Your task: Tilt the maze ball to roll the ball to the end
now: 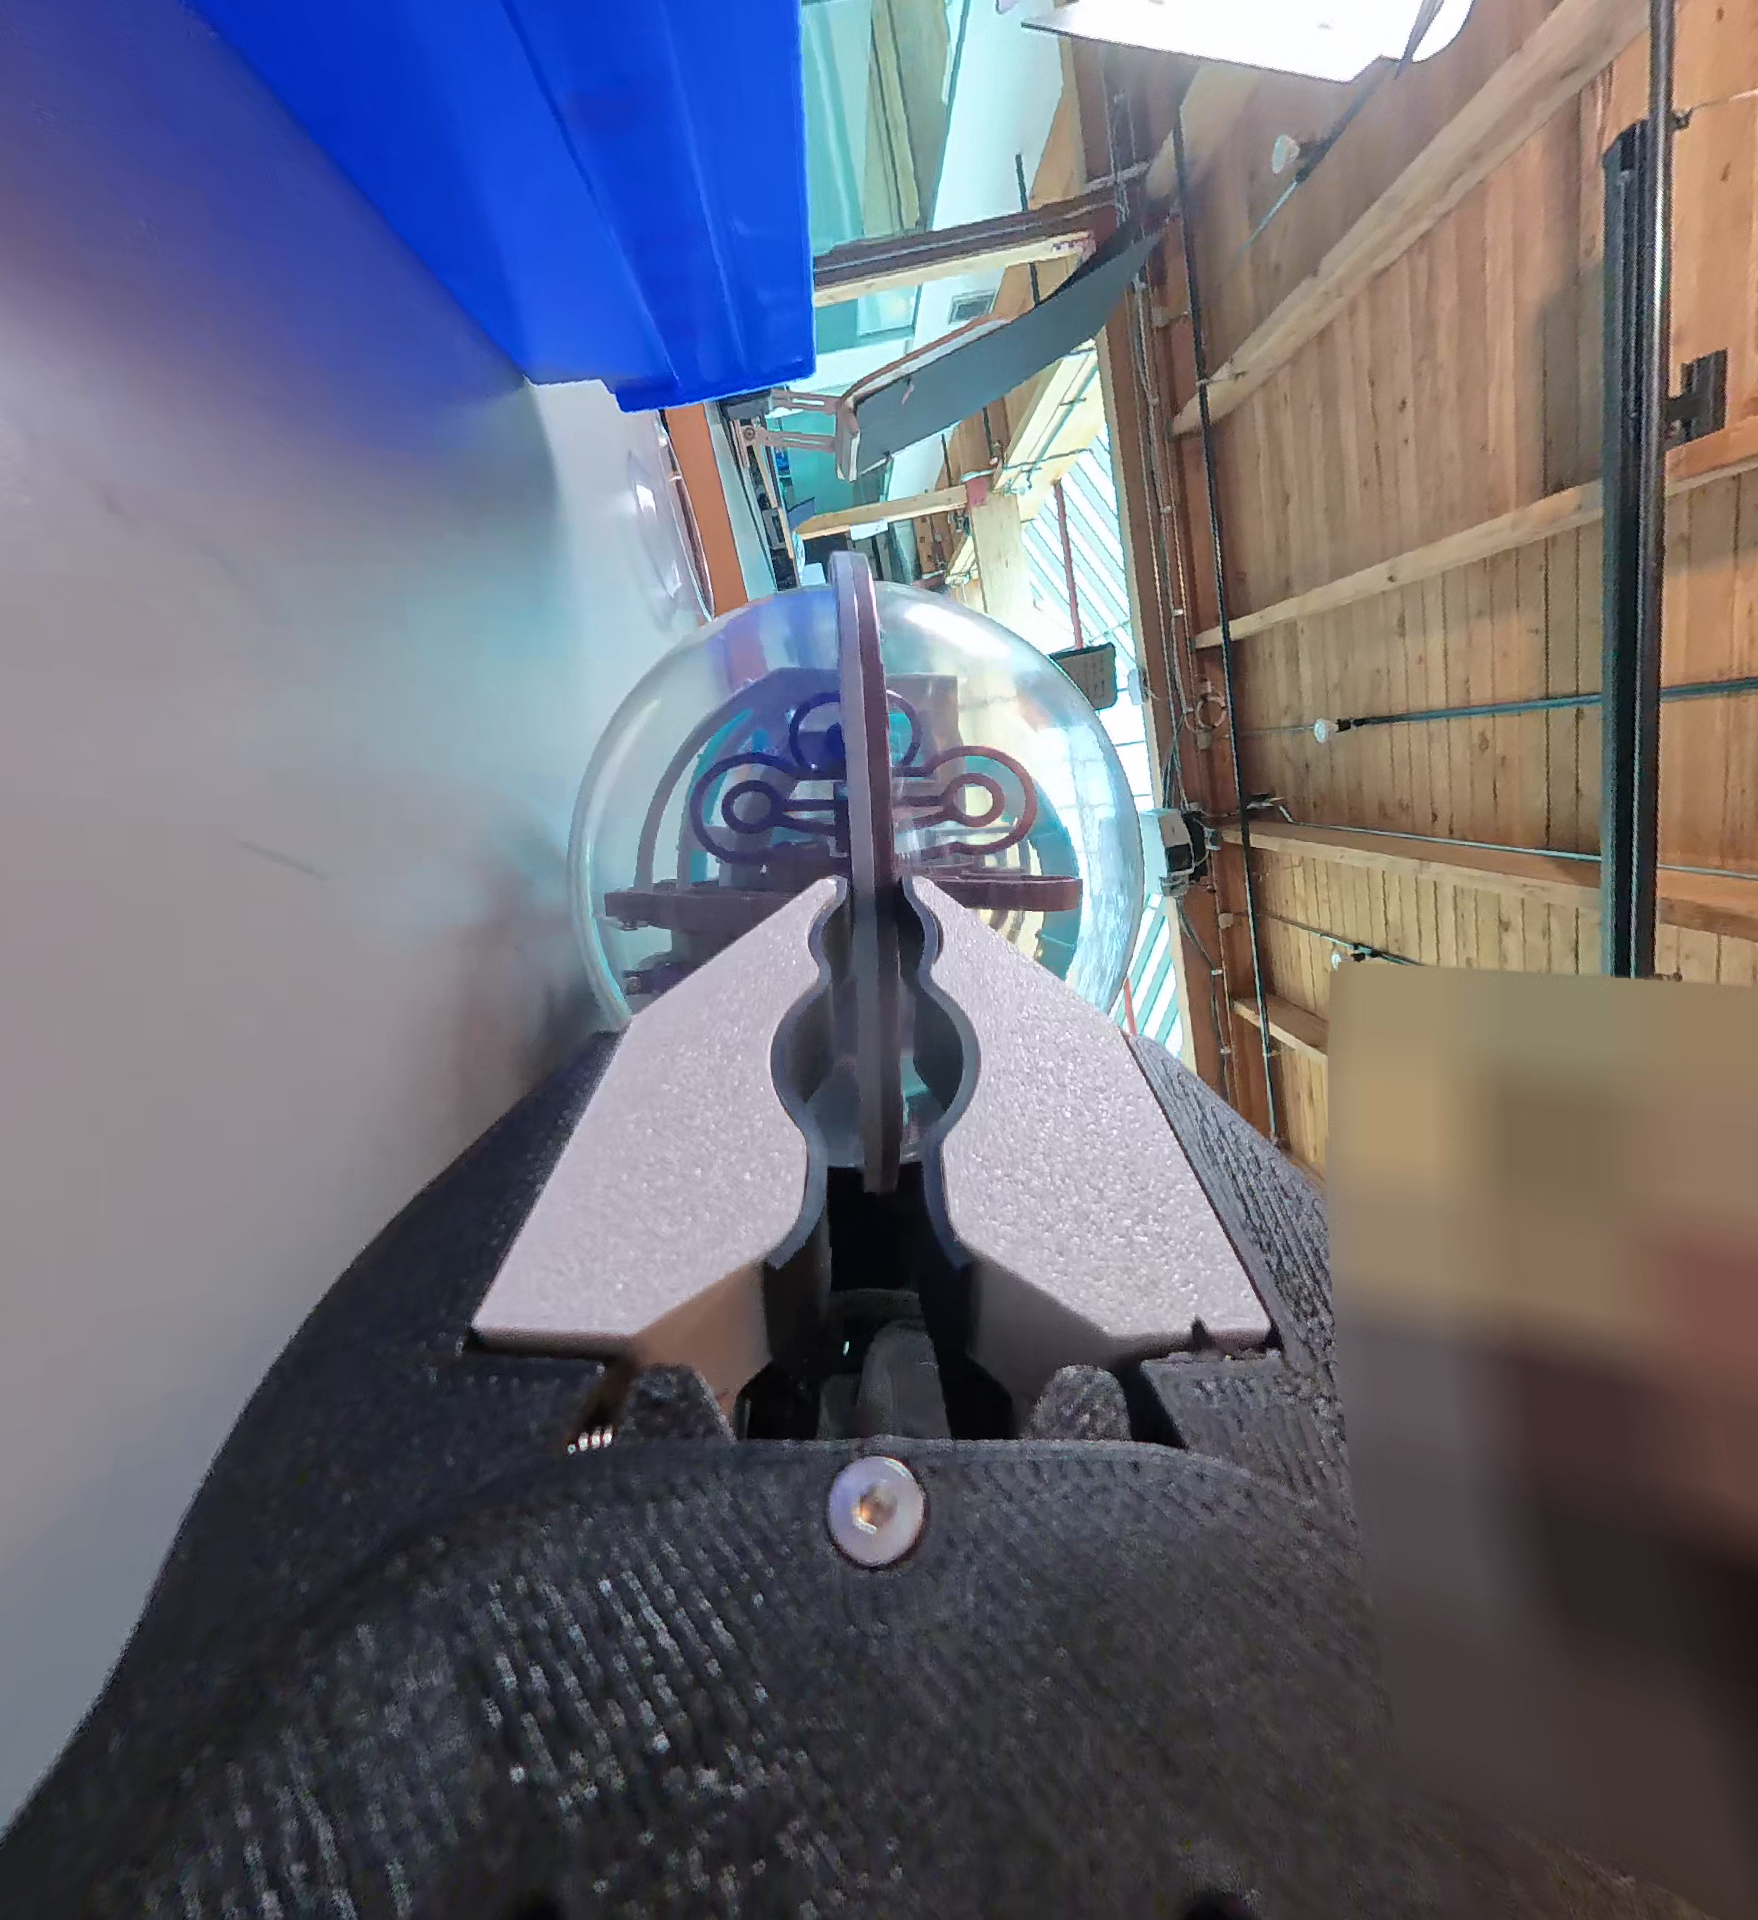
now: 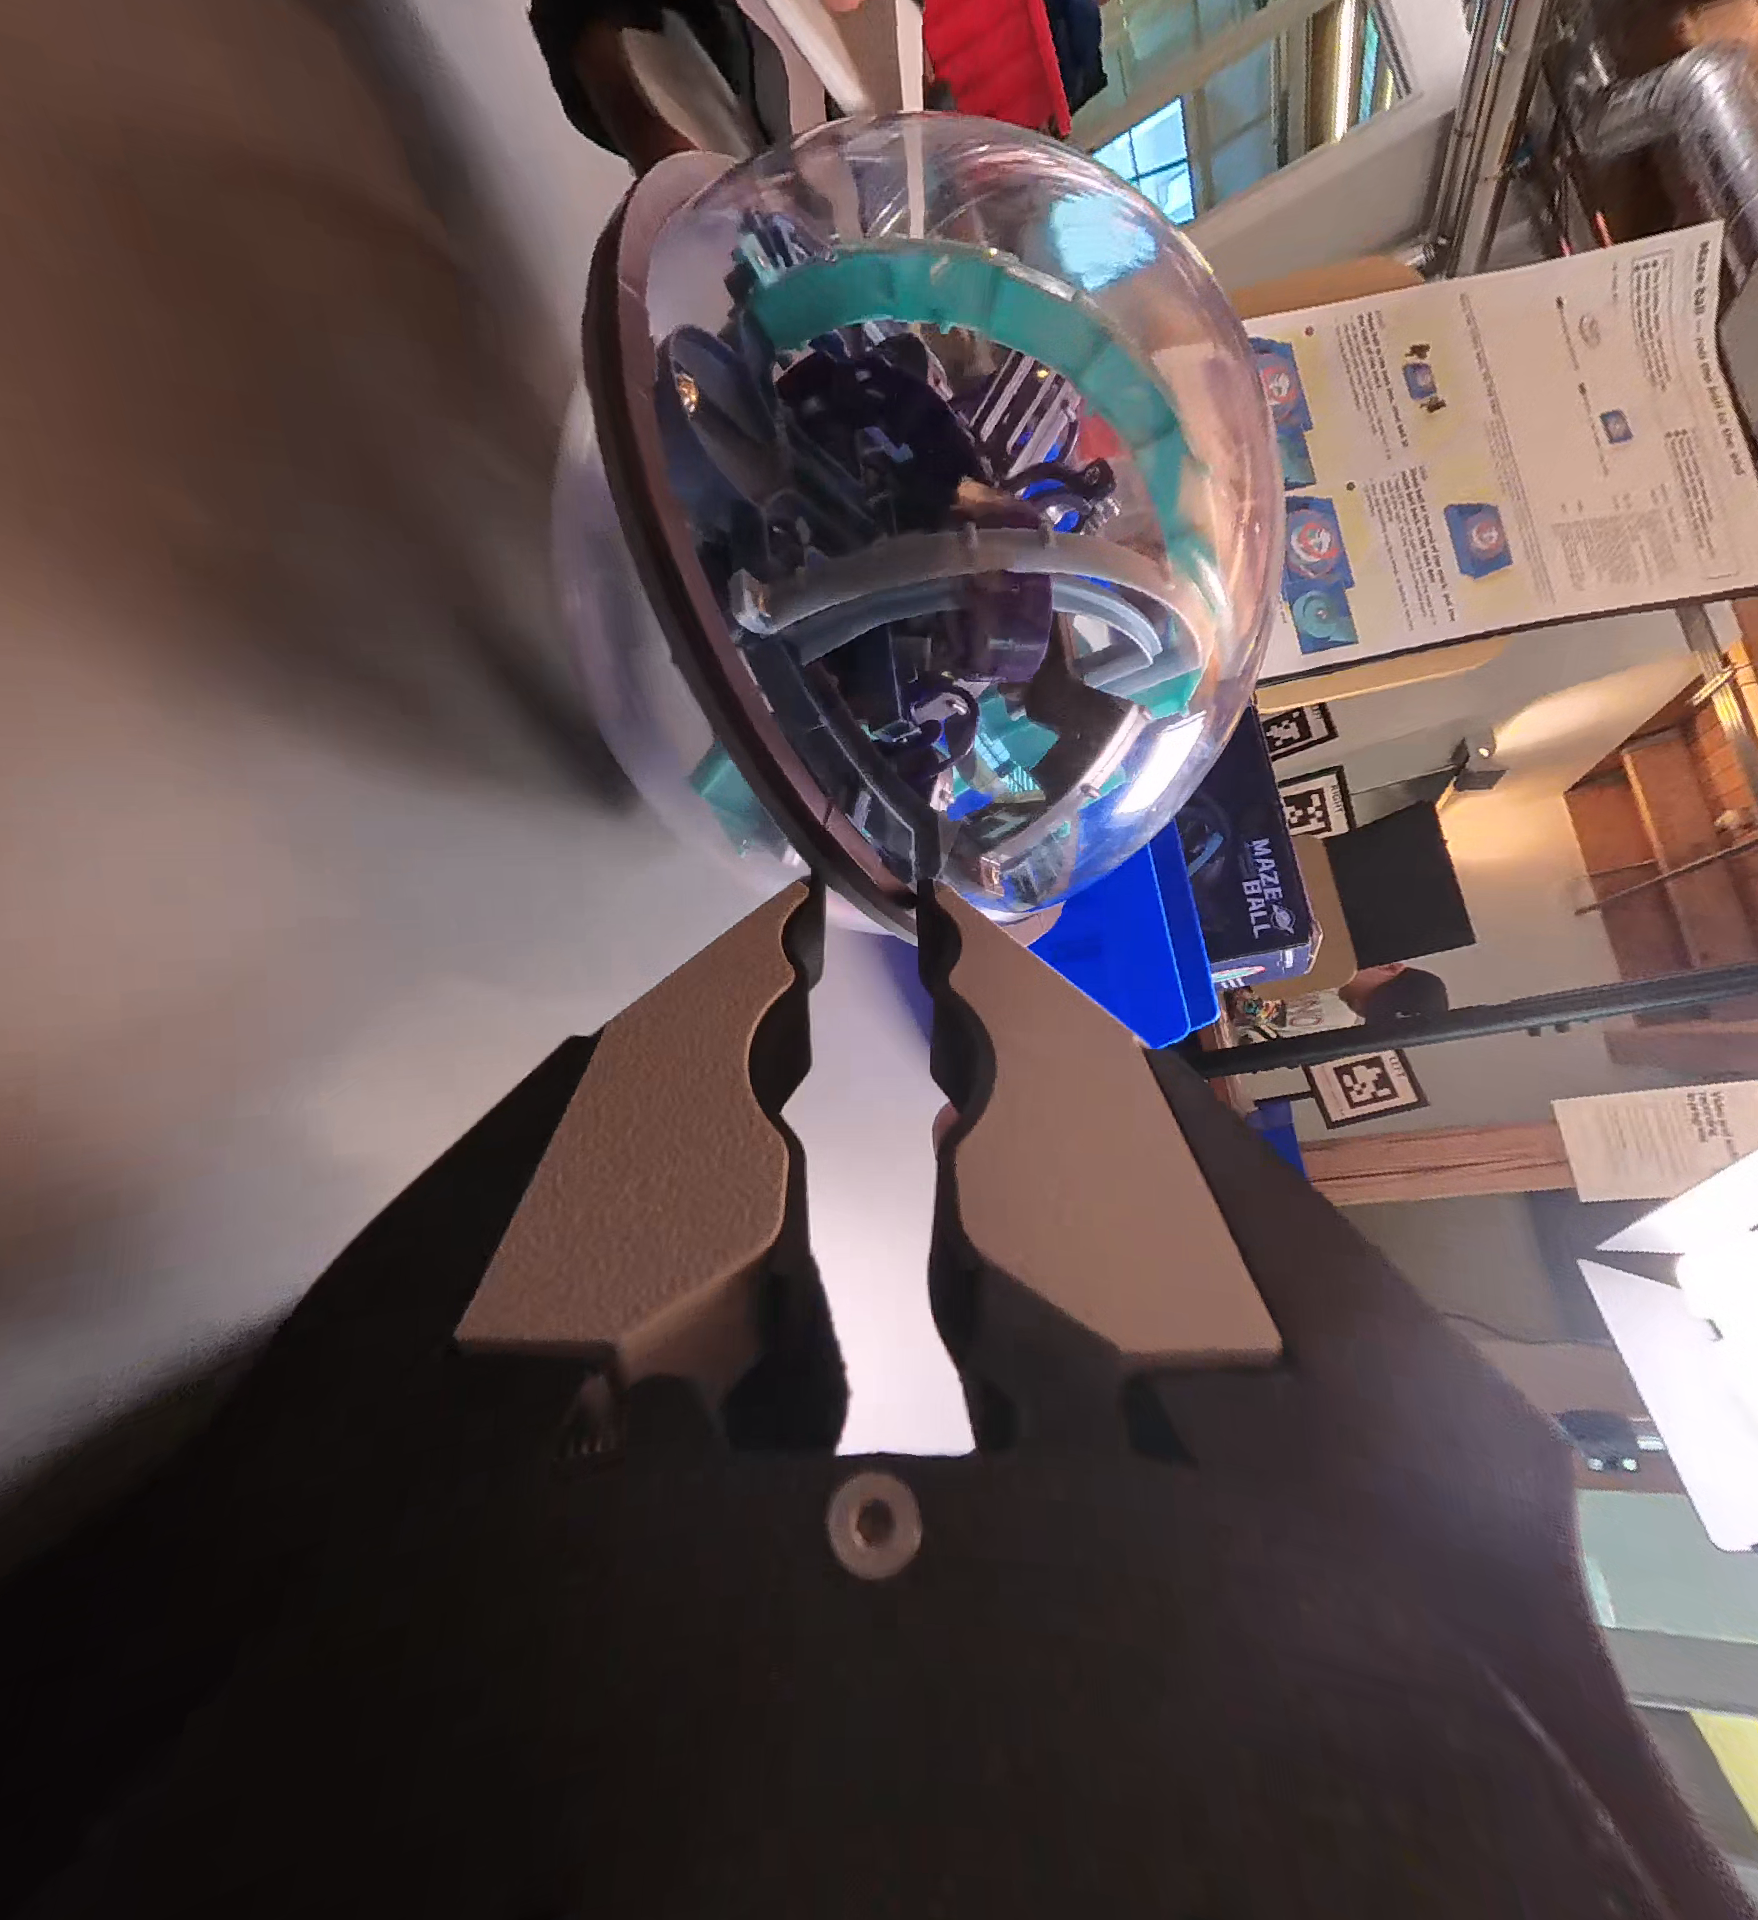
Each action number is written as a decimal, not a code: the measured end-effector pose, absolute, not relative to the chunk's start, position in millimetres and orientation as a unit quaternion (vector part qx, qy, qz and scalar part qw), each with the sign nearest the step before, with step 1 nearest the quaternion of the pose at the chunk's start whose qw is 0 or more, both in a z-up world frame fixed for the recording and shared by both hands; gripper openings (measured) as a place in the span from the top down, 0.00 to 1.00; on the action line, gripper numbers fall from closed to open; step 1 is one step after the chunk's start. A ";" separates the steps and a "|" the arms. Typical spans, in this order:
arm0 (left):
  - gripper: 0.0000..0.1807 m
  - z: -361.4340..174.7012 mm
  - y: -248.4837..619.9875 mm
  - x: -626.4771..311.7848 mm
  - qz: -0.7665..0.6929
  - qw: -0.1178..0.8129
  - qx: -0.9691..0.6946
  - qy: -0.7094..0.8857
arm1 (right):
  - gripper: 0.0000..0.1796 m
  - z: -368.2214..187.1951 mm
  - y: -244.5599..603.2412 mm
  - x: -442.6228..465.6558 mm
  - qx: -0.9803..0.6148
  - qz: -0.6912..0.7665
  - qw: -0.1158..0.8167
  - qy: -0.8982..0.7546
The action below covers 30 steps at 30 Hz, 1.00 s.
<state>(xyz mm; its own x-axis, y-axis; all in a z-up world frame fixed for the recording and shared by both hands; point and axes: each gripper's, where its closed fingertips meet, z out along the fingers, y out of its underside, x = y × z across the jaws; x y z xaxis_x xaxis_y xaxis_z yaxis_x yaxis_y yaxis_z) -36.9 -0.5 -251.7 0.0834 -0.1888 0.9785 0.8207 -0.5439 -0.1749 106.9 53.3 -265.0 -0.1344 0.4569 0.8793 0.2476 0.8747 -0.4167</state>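
The small ball that rolls inside the maze is hard to pick out in either view; the tracks crowd over one another and glare is lying across the clear shell. A blurred patch is covering the lower right of the left wrist view, and the left side of the right wrist view is smeared and out of focus.

The maze ball (image 1: 854, 821) is being held in the air just beside the white worktop (image 1: 231, 831), off its surface, near a blue bin (image 1: 542, 187). The left gripper (image 1: 868, 904) is clamping the dark flat ring around the sphere's middle, its grey fingers (image 1: 688, 1122) pressing that ring edge-on between them. The right gripper (image 2: 867, 899) is pinching the same ring at its fingertips only, the rest of the jaws standing apart with a bright gap between them.

The left wrist view is showing purple looped tracks and a wooden plank wall (nothing teal). The right wrist view is showing a teal curved track (image 2: 958, 301), a grey curved track, a printed poster (image 2: 1529, 447), square black-and-white markers, and the other gripper's pale fingers beyond the sphere.
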 end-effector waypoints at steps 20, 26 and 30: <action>0.72 -224.0 4.7 -61.3 -0.475 0.494 -0.728 0.034 | 0.96 -262.4 51.5 103.9 -0.119 0.037 0.632 -0.765; 0.38 -214.6 18.9 -39.4 -0.410 0.514 -0.726 0.202 | 0.97 -262.4 51.2 103.5 -0.093 0.034 0.621 -0.777; 0.28 -222.8 21.7 -11.9 -0.377 0.474 -0.731 0.315 | 0.97 -262.5 52.4 102.8 -0.067 0.029 0.621 -0.781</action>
